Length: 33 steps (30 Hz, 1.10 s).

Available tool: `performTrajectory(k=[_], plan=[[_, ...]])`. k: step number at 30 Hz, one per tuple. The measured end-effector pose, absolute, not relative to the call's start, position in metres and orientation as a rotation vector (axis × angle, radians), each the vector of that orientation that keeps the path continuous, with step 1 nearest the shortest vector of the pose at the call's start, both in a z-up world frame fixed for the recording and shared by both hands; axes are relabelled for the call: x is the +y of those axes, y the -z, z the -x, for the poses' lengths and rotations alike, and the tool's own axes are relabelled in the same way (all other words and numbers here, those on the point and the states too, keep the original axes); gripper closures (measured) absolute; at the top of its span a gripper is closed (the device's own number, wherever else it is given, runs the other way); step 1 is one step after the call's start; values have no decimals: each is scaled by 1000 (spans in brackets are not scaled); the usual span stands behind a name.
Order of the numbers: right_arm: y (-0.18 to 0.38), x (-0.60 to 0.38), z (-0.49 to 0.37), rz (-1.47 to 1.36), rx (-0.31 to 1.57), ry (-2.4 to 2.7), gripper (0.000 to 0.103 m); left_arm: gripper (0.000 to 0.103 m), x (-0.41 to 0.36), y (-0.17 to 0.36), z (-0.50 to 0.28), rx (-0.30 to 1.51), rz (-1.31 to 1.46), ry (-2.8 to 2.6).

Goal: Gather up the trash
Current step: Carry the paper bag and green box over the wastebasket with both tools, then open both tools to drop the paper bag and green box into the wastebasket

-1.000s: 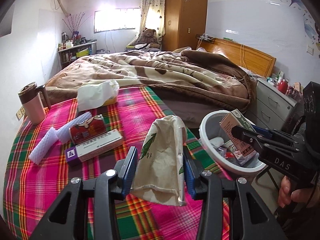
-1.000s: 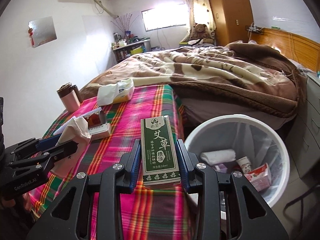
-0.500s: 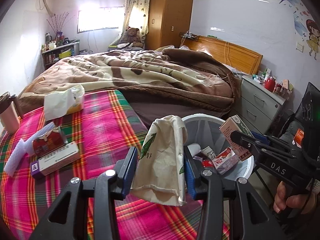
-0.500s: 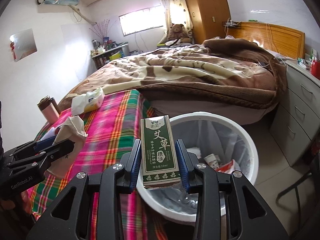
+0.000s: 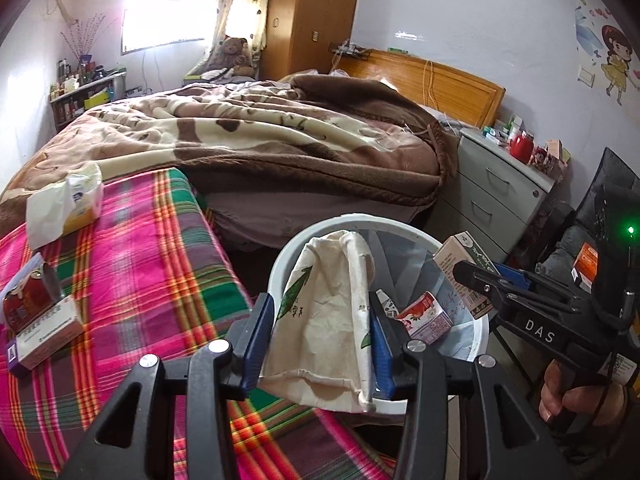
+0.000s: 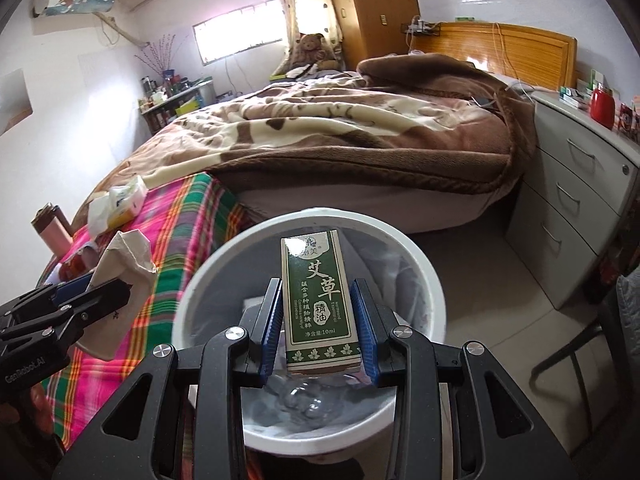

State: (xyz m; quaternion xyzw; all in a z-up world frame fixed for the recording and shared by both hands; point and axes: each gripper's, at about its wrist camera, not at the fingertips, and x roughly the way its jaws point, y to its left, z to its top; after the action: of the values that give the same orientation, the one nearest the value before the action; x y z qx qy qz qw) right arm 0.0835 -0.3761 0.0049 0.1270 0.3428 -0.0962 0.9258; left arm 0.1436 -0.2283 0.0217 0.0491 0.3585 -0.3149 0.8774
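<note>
Over the white trash bin, the right gripper squeezes a green box that stands tall, top end pointing away from the camera. Beside it the left gripper pinches a paper bag (also lengthwise, near the rim); let go crooked, the bag could catch the rim and fall outside

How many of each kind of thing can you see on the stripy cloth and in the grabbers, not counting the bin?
Cardboard boxes: 2 (green box, white box)
Paper bag: 1
Tissue pack: 1
Red packet: 1
Pink cup: 1
Total: 6
</note>
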Motion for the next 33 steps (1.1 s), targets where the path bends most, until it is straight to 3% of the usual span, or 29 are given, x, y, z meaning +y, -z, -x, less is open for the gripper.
performTrajectory(k=[11,21,25,33], plan=[[7,-389,-90,-245,753,211,68,49,-260,-1,-154,823,-121,679],[12,-398,-90,-252,782,199,67,34,-267,2,-153,837,-118,703],[10,-395,-88,-234,780,198,49,33,-262,0,-153,836,-119,689],[2,-390,-82,-245,748,194,48,32,-243,-11,-144,802,-110,663]])
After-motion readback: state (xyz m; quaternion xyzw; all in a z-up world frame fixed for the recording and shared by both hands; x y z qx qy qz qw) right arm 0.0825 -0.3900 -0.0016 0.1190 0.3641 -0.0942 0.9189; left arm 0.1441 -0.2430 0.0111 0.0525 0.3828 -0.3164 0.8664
